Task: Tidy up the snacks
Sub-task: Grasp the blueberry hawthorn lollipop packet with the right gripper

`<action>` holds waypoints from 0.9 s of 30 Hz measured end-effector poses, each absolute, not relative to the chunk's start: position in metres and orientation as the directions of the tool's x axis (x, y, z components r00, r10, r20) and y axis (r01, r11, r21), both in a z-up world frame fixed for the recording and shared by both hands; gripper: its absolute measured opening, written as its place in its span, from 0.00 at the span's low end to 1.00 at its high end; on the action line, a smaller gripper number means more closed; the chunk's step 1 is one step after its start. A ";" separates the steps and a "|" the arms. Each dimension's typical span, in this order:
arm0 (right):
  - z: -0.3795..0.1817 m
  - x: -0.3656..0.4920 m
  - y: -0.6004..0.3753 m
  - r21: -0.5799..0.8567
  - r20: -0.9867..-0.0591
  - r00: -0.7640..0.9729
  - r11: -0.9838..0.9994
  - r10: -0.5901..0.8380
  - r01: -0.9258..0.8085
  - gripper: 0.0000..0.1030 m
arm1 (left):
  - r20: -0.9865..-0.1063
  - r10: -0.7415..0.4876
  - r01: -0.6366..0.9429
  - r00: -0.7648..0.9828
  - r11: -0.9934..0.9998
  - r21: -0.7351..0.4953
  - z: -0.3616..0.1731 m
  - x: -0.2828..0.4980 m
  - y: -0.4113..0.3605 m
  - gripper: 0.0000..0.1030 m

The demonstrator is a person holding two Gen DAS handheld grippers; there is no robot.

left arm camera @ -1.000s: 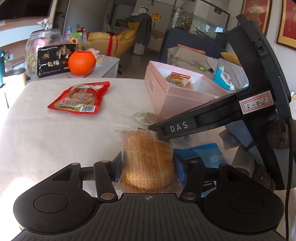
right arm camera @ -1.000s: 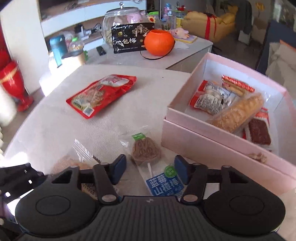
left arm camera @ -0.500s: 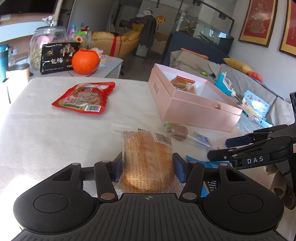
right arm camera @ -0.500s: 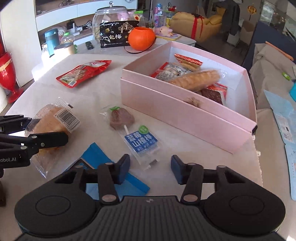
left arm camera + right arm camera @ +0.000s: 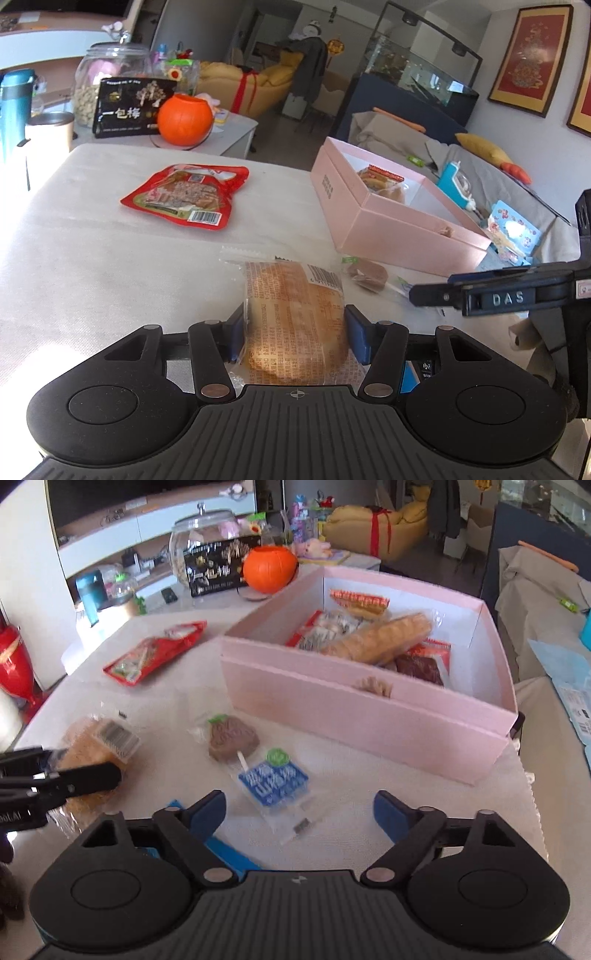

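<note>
My left gripper (image 5: 295, 334) is shut on a clear-wrapped bread bun (image 5: 295, 314) resting on the table; it also shows in the right wrist view (image 5: 92, 753). My right gripper (image 5: 299, 812) is open and empty, above a wrapped brown lollipop snack with a blue label (image 5: 255, 760), also seen in the left wrist view (image 5: 367, 275). An open pink box (image 5: 369, 716) holds several snacks, including a long bread stick (image 5: 376, 638). A red snack packet (image 5: 188, 197) lies further back on the table.
An orange pumpkin pot (image 5: 185, 120), a black snack bag (image 5: 129, 107) and a glass jar (image 5: 99, 74) stand on a side cabinet behind. A blue packet (image 5: 225, 853) lies under my right gripper. The table edge (image 5: 532, 775) is right of the box.
My right gripper has opened wider and moved closer to the lollipop snack. My left gripper stays shut on the bun, barely moved.
</note>
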State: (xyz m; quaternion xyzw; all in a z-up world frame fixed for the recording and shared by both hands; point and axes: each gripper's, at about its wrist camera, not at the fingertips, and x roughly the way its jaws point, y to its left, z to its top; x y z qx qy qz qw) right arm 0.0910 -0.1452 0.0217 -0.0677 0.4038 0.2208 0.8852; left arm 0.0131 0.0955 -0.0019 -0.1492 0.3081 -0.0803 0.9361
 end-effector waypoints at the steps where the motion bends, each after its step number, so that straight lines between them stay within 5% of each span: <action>1: 0.025 0.094 -0.144 0.054 -0.731 0.598 0.902 0.328 -0.429 0.69 | -0.554 -0.241 0.059 0.797 0.943 -0.326 -0.002 0.013 0.095 0.57; 3: 0.025 0.104 -0.142 0.050 -0.731 0.611 0.917 0.303 -0.396 0.40 | -0.555 -0.240 0.059 0.797 0.944 -0.324 -0.002 0.013 0.095 0.57; 4: 0.023 0.111 -0.141 0.054 -0.738 0.609 0.926 0.290 -0.374 0.35 | -0.555 -0.241 0.059 0.796 0.944 -0.325 -0.002 0.013 0.095 0.57; 8: 0.017 0.117 -0.136 0.031 -0.748 0.620 0.945 0.238 -0.325 0.35 | -0.556 -0.237 0.059 0.797 0.946 -0.318 -0.002 0.012 0.095 0.57; 17: 0.033 0.086 -0.119 0.159 -0.742 0.527 0.872 0.415 -0.463 0.36 | -0.559 -0.227 0.059 0.797 0.951 -0.303 -0.002 0.012 0.092 0.57; 21: 0.031 0.099 -0.102 0.197 -0.740 0.524 0.880 0.422 -0.432 0.50 | -0.560 -0.227 0.059 0.797 0.951 -0.302 -0.002 0.012 0.092 0.57; 27: 0.021 0.115 -0.067 0.130 -0.769 0.521 0.888 0.371 -0.441 0.51 | -0.559 -0.227 0.059 0.797 0.952 -0.302 -0.002 0.012 0.092 0.57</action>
